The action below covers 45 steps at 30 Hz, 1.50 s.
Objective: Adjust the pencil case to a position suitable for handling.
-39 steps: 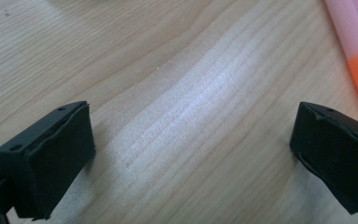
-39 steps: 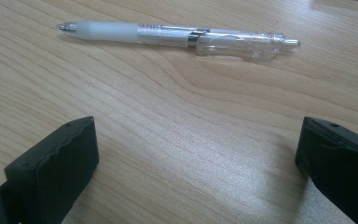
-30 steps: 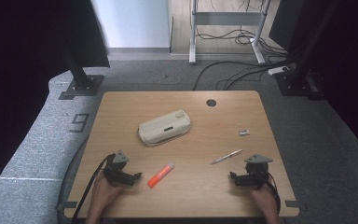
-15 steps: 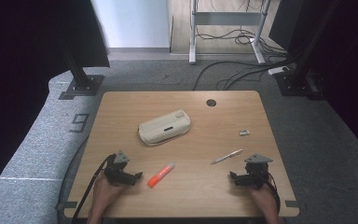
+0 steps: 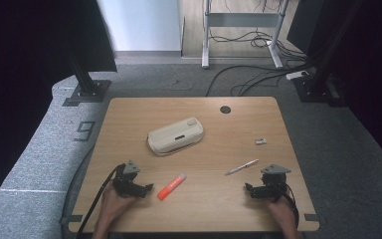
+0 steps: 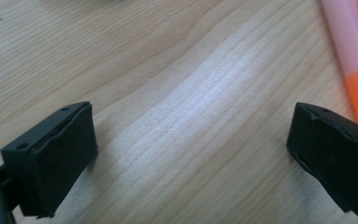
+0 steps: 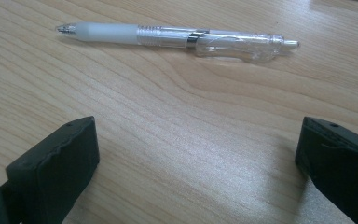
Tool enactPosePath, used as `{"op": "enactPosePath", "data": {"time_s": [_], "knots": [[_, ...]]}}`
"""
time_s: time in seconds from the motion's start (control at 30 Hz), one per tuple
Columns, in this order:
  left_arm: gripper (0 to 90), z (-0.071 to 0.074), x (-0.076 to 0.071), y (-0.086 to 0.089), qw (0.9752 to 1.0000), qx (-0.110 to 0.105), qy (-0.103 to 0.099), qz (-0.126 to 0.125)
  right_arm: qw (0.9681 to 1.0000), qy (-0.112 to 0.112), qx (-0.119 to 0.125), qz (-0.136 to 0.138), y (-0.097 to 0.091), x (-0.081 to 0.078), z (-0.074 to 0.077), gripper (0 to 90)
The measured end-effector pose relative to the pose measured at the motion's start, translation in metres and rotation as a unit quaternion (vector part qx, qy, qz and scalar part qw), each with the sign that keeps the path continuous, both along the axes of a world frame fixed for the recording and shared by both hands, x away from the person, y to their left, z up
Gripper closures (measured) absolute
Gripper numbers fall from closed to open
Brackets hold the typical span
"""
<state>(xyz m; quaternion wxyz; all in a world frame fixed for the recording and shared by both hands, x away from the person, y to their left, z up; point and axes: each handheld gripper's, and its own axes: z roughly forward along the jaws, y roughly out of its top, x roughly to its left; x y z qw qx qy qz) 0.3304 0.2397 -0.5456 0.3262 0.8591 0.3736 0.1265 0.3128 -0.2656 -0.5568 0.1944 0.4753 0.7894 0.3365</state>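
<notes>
Wooden table (image 5: 129, 124) | highlighter (image 5: 172, 185) just beside left claw (image 5: 146, 188) | claw agape

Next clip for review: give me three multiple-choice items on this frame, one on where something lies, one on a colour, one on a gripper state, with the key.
1. Where does the pen lie?
A. ahead of the right gripper
B. on the pencil case
C. beside the table's cable hole

2. What colour is the highlighter?
A. blue
B. orange
C. green

3. How do the left gripper's jaws stand?
A. shut on the highlighter
B. shut on nothing
C. open

Key: 1 A, the right gripper view shows the pen just beyond its jaws. 2 B, orange body in the high view. 3 C, bare wood lies between the jaws.
</notes>
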Motion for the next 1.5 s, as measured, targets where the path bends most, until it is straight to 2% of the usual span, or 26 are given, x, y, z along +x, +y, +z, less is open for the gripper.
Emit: {"op": "enactPosePath", "data": {"time_s": [0.07, 0.2, 0.4, 0.53, 0.57, 0.73, 0.87, 1.13, 1.23, 1.3, 1.5], "knots": [[2.3, 0.001, 0.0, -0.001, 0.9999, -0.009, 0.006, -0.006, 1.0, 0.0, 0.0, 0.0, 0.0, 0.0, 0.0, 0.0], [2.3, 0.005, 0.001, -0.003, 0.9999, -0.013, 0.007, -0.009, 1.0, 0.0, 0.0, 0.0, 0.0, 0.0, 0.0, 0.0], [3.4, 0.014, 0.007, -0.006, 0.9993, -0.032, 0.01, -0.014, 1.0, 0.0, 0.0, 0.0, 0.0, 0.0, 0.0, 0.0], [3.5, 0.02, 0.011, -0.01, 0.9995, -0.025, 0.007, -0.019, 1.0, 0.0, 0.0, 0.0, 0.0, 0.0, 0.0, 0.0], [4.2, 0.022, 0.014, -0.012, 0.9991, -0.033, 0.01, -0.024, 1.0, 0.0, 0.0, 0.0, 0.0, 0.0, 0.0, 0.0], [4.9, 0.026, 0.021, -0.013, 0.9987, -0.039, 0.011, -0.029, 1.0, 0.0, 0.0, 0.0, 0.0, 0.0, 0.0, 0.0], [5.3, 0.03, 0.027, -0.014, 0.9988, -0.04, 0.008, -0.026, 1.0, 0.0, 0.0, 0.0, 0.0, 0.0, 0.0, 0.0], [6.7, 0.041, 0.04, -0.022, 0.9984, -0.046, 0.0, -0.034, 1.0, 0.0, 0.0, 0.0, 0.0, 0.0, 0.0, 0.0], [7.2, 0.042, 0.043, -0.022, 0.9979, -0.054, 0.002, -0.036, 1.0, 0.0, 0.0, 0.0, 0.0, 0.0, 0.0, 0.0], [7.3, 0.045, 0.048, -0.024, 0.9983, -0.047, 0.001, -0.034, 1.0, 0.0, 0.0, 0.0, 0.0, 0.0, 0.0, 0.0], [8.1, 0.052, 0.055, -0.027, 0.998, -0.05, 0.002, -0.039, 1.0, 0.0, 0.0, 0.0, 0.0, 0.0, 0.0, 0.0]]}}
